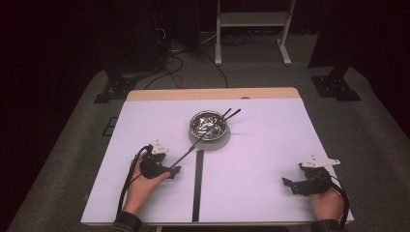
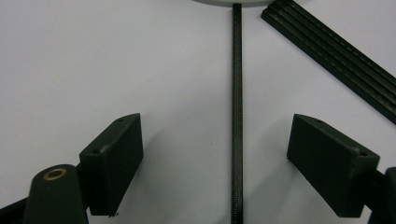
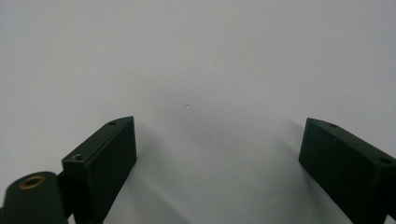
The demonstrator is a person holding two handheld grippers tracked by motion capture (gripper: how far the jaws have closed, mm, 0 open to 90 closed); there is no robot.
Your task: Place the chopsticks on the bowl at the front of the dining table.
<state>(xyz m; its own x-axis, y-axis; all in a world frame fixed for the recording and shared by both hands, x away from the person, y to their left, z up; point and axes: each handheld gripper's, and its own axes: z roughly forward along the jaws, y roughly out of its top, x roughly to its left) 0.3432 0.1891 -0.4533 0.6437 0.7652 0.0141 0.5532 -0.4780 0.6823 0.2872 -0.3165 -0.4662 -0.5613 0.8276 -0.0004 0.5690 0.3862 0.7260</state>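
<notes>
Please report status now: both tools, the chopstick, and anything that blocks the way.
Left tool open, astride loose chopstick, pads not touching. Right tool open over bare table. Black strip lies beside, not blocking.

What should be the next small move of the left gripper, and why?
Probably close the left gripper on the black chopstick. In the left gripper view the stick lies between the open jaws, touching neither pad, and its far end rests at the metal bowl. The right gripper rests open, apart.

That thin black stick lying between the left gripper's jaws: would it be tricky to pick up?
Probably. The black stick looks thin and straight, so likely stiff and light. It lies flat on the smooth table, so it may slide or twist when the left gripper pinches it.
</notes>
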